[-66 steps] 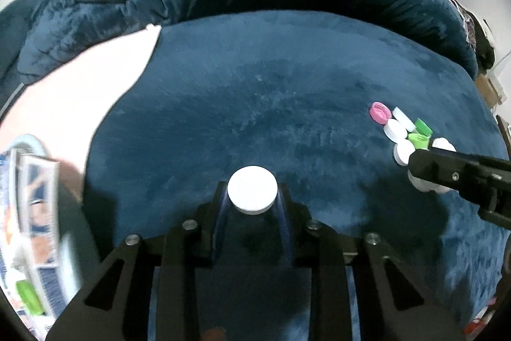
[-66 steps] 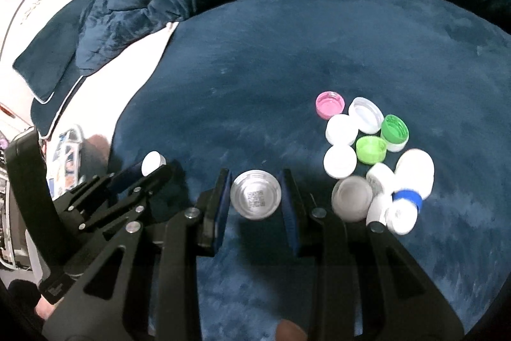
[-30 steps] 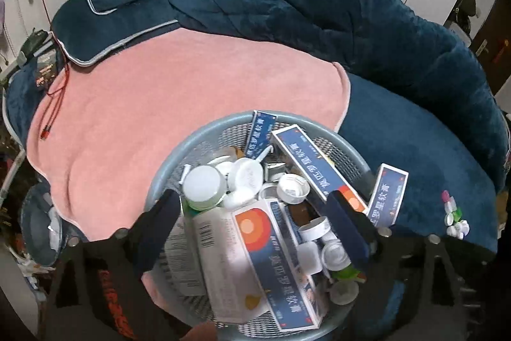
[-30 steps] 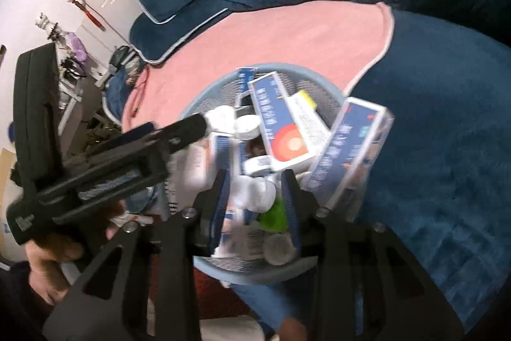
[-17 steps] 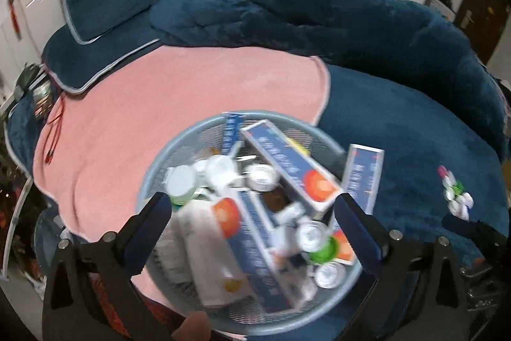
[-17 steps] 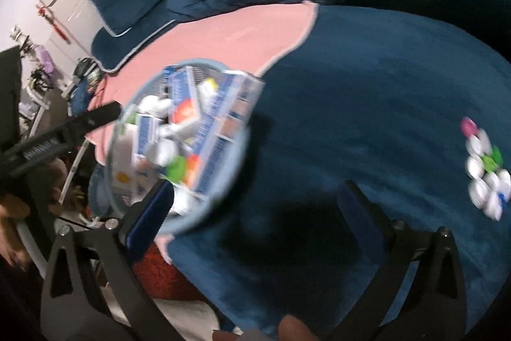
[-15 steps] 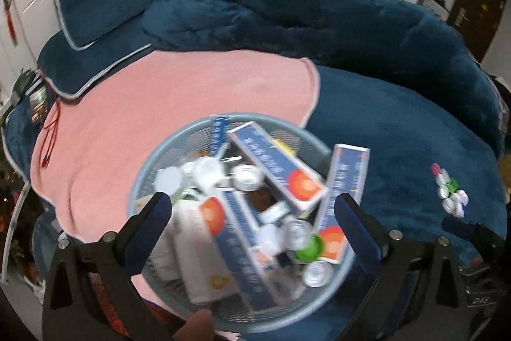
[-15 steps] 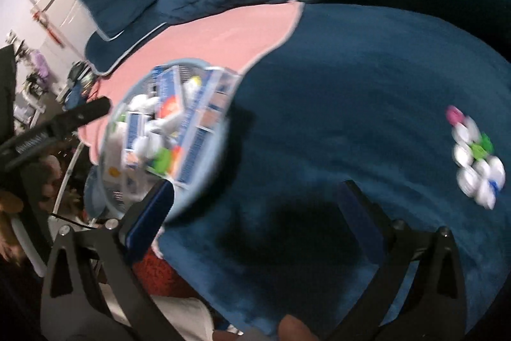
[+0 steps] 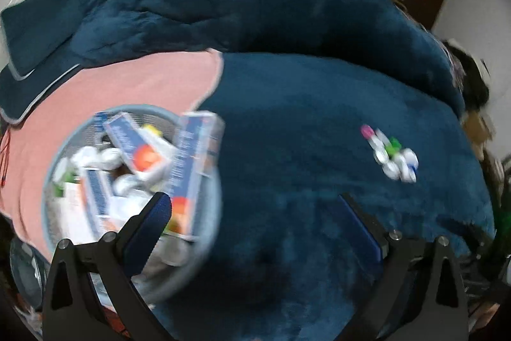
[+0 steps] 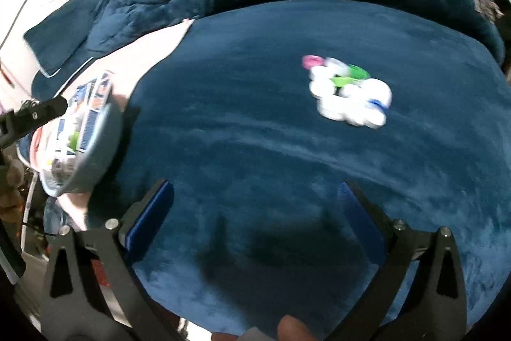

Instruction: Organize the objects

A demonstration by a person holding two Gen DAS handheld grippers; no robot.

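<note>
Above the blue blanket (image 10: pixel 255 133), left gripper (image 9: pixel 255 213) and right gripper (image 10: pixel 255 197) jaws wide, empty; bottle caps (image 10: pixel 348 91) clustered well apart from basket (image 9: pixel 204 245).

A blue blanket (image 9: pixel 303 123) covers the bed, a pink towel (image 9: pixel 127 85) on its left side carrying a full basket (image 9: pixel 210 206), a cluster of caps (image 9: pixel 391 154) well right.
</note>
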